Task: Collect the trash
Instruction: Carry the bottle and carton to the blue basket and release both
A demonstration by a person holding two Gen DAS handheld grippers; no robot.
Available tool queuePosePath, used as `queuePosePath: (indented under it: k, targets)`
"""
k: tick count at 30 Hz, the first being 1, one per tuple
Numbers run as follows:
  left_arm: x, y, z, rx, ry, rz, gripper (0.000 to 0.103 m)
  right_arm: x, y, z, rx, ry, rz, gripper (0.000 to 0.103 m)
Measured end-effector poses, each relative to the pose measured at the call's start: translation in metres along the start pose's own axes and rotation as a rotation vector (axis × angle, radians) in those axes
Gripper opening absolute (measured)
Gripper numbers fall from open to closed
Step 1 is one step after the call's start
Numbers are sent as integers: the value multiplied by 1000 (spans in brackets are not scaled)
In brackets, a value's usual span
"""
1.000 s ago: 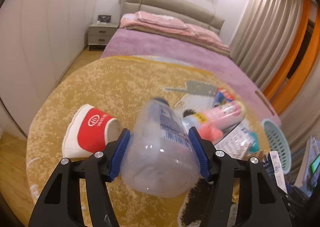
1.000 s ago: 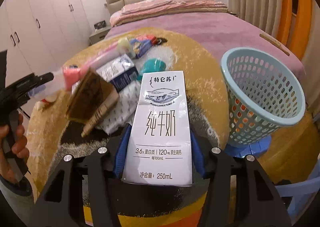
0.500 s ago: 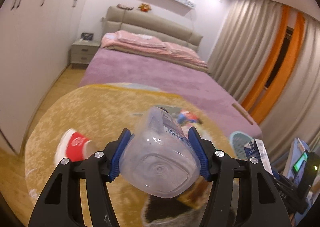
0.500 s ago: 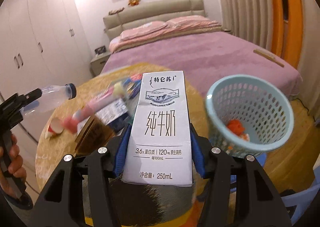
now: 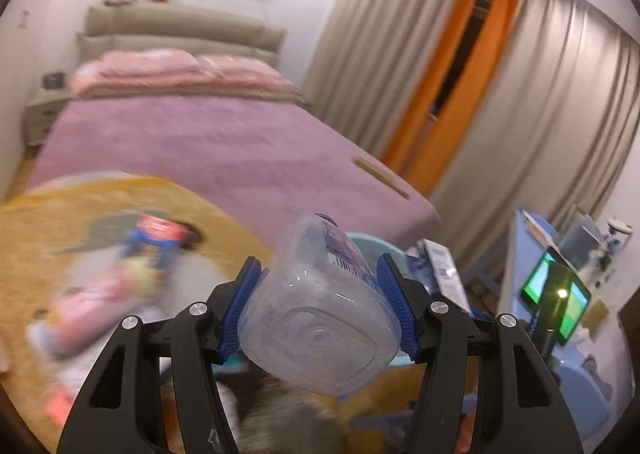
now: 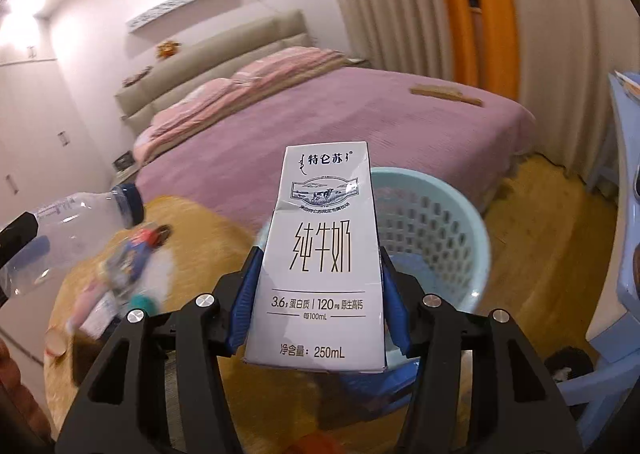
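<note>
My left gripper (image 5: 320, 310) is shut on a clear empty plastic bottle (image 5: 320, 318), held in the air with its dark cap pointing away. The bottle also shows in the right wrist view (image 6: 76, 226) at the left edge. My right gripper (image 6: 318, 306) is shut on a white 250 mL milk carton (image 6: 320, 258), held upright just in front of and above a light blue mesh basket (image 6: 440, 222). In the left wrist view the basket rim (image 5: 368, 240) peeks out behind the bottle, and the carton (image 5: 440, 266) shows to the right of it.
Blurred trash lies on the round yellow rug: a pink bottle (image 5: 92, 306), a blue-red wrapper (image 5: 156, 238), a teal cap (image 6: 140, 300). A purple bed (image 6: 320, 126) is behind. A blue table (image 5: 532, 254) with a lit screen (image 5: 556, 294) stands right.
Both grippers have risen and swung right toward the basket with their loads. The rug and its trash have dropped left and low in both views; the red-white cup has left the view.
</note>
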State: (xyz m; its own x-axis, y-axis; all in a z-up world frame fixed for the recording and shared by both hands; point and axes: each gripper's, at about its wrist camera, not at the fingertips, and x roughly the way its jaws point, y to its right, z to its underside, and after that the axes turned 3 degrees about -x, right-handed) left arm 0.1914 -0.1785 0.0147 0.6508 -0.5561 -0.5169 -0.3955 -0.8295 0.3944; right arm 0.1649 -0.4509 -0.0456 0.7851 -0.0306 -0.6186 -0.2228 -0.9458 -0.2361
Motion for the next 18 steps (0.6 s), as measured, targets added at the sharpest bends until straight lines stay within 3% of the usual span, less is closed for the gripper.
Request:
queuePosePath:
  k: [9,14,17,18]
  targets:
    - [111,29,23,21,-164,30,58,47,33,11,70,-112,13,52]
    - [132,30,31,24,-198,19,59,56,45,12,98,-132,6,53]
    - [129,25,32,5,-194,31,69,57,51,12,112,-139,0,56]
    - [127,25,31,2,-185,29,74,56,53,12,114,-136,4,62]
